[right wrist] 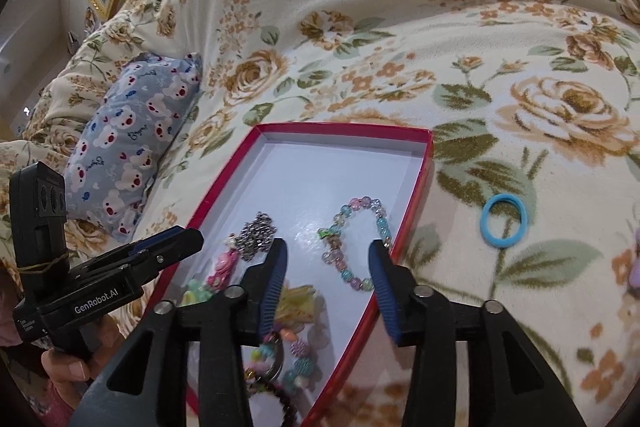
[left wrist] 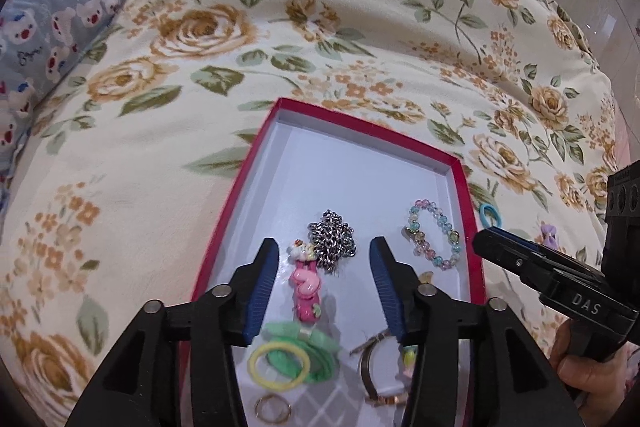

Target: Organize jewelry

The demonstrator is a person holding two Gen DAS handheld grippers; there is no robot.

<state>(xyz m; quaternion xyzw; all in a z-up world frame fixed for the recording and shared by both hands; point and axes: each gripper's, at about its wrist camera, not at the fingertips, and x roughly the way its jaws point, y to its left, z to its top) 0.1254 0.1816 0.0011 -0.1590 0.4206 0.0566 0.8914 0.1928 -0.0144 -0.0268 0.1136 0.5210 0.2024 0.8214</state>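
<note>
We hold our left gripper (left wrist: 324,259) over the red box (left wrist: 224,223). Its jaws are wide apart and hold nothing. Between them lie the pink hair clip (left wrist: 306,291) and the silver chain (left wrist: 332,243), which touch each other. Past the right jaw sits the bead bracelet (left wrist: 434,235). Close under the jaws lies a yellow hair tie (left wrist: 279,366) on a green bow (left wrist: 316,355).

Our right gripper (right wrist: 328,259) is open and empty too. The bead bracelet lies between its jaws, inside the box. The blue hair tie (right wrist: 503,221) lies on the flowery blanket (right wrist: 400,27), outside the box, well off to the right of the right jaw.
</note>
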